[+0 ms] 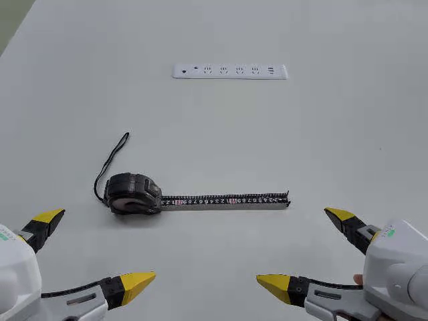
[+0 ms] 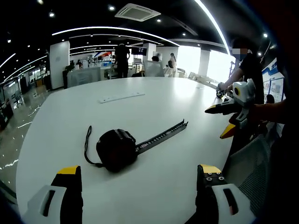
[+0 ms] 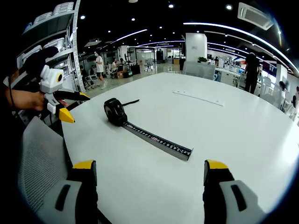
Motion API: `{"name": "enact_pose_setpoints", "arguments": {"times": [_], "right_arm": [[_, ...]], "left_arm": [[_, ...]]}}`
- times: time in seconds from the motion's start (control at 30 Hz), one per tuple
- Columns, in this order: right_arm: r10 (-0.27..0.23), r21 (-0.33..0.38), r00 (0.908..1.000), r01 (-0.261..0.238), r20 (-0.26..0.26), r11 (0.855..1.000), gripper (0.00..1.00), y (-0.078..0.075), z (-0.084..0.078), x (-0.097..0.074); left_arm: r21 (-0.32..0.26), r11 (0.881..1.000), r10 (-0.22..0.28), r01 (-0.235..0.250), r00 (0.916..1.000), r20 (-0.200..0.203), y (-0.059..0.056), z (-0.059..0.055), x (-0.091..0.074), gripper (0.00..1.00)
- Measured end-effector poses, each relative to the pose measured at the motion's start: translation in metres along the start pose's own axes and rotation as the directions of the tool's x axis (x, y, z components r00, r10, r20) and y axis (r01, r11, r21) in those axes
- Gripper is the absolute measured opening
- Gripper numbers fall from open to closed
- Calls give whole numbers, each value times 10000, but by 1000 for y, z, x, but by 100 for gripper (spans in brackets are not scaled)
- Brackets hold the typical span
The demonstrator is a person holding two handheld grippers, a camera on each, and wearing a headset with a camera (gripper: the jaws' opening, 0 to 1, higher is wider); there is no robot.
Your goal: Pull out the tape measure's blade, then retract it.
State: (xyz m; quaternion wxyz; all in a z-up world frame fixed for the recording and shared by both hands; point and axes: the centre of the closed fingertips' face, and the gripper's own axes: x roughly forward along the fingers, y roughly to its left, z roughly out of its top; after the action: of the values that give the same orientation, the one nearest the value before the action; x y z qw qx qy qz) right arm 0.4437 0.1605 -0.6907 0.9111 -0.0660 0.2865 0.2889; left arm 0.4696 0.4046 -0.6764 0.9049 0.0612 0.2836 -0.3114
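The black tape measure (image 1: 134, 194) lies on the white desk (image 1: 321, 134), its blade (image 1: 227, 200) extended rightward and apparently flat. The left tool (image 1: 100, 246) and right tool (image 1: 298, 245) hover nearer the person, jaws spread wide, gripping nothing.

bright, even ceiling light, soft shadows, sharp focus, fisheye bending at edges.
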Motion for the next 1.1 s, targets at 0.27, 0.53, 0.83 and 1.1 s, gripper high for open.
{"name": "enact_pose_setpoints", "arguments": {"times": [0.27,0.53,0.83,1.1], "right_arm": [[57,-50,10000,-57,-42,10000,97,3,0,1],[79,-102,10000,-79,-54,9999,97,3,1,2],[160,-385,9999,-158,64,9991,94,-1,6,2],[545,-945,9983,-526,183,9941,89,-9,9,5]], "left_arm": [[-40,9997,241,-241,9997,-11,2,1,-1,99],[-187,9984,538,-540,9985,-102,4,1,-1,99],[-533,9937,983,-984,9951,-45,6,7,2,99],[-847,9848,1516,-1516,9884,-63,10,11,6,99]]}}
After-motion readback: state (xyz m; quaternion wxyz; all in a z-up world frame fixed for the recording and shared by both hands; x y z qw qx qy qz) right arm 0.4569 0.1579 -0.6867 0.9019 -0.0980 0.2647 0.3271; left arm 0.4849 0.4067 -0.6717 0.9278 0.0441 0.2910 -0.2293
